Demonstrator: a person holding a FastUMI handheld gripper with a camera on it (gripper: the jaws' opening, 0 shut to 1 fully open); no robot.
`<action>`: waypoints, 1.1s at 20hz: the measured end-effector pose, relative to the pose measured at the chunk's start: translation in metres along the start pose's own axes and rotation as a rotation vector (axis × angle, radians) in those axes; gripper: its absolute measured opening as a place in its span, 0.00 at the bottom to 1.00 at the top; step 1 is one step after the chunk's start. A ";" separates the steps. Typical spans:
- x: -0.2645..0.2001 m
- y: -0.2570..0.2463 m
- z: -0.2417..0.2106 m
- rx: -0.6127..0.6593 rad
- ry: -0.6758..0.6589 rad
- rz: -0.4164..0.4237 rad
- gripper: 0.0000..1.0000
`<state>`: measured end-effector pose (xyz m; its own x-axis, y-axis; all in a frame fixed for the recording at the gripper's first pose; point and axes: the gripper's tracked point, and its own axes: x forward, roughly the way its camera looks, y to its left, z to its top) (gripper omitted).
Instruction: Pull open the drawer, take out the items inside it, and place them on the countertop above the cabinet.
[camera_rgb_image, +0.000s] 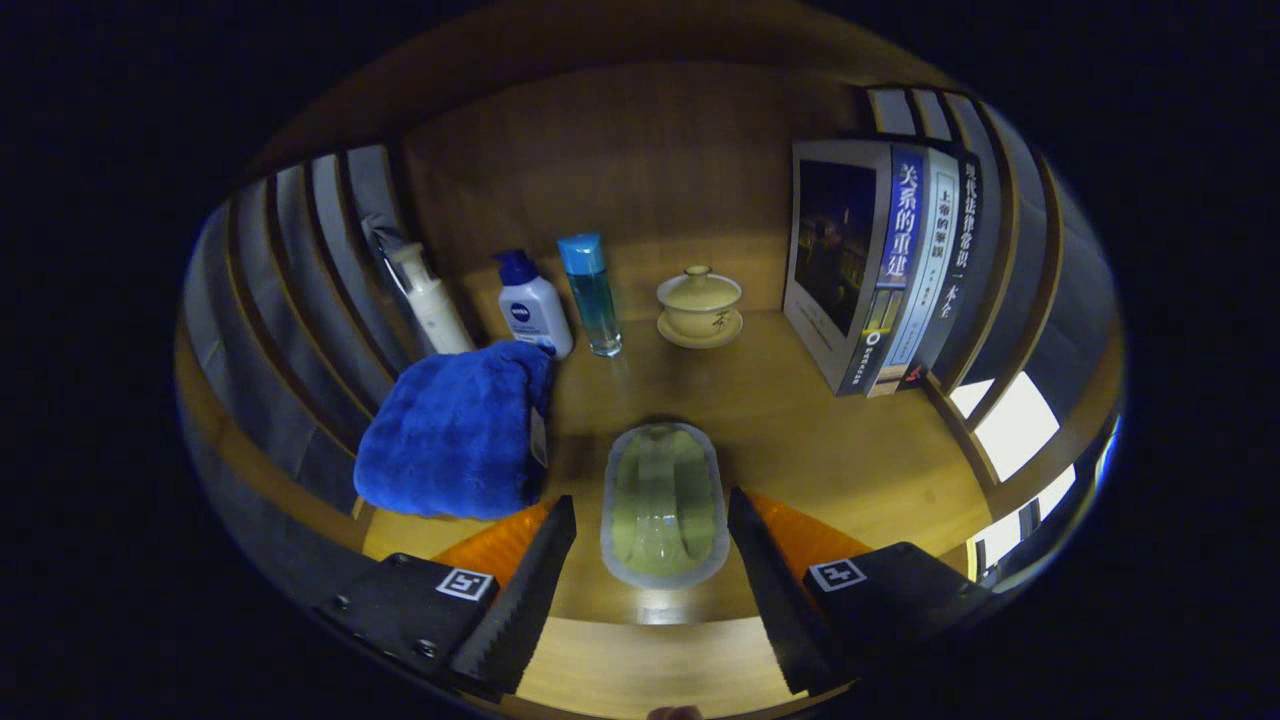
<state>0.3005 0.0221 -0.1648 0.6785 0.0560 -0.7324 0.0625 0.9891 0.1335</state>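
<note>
A pale oval dish (664, 505) with a green inside lies on the wooden countertop (820, 440), between and just ahead of my two fingers. My gripper (652, 520) is open; its fingers stand on either side of the dish with gaps, not pressing on it. A folded blue towel (452, 430) lies on the countertop just ahead of the left finger.
Along the back stand a white pump bottle (430, 300), a white bottle with a blue cap (534, 305), a clear blue bottle (592, 295) and a lidded tea bowl on a saucer (699, 305). Upright books (885, 265) stand beyond the right finger. Slatted walls close both sides.
</note>
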 end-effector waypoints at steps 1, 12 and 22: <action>-0.014 0.007 0.004 -0.008 -0.039 0.016 0.99; -0.165 0.085 -0.065 -0.135 -0.340 0.142 0.99; -0.226 0.052 -0.172 -0.089 -0.575 0.053 0.98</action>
<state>0.0246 0.0841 -0.1072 0.9689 0.0472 -0.2428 -0.0271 0.9960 0.0852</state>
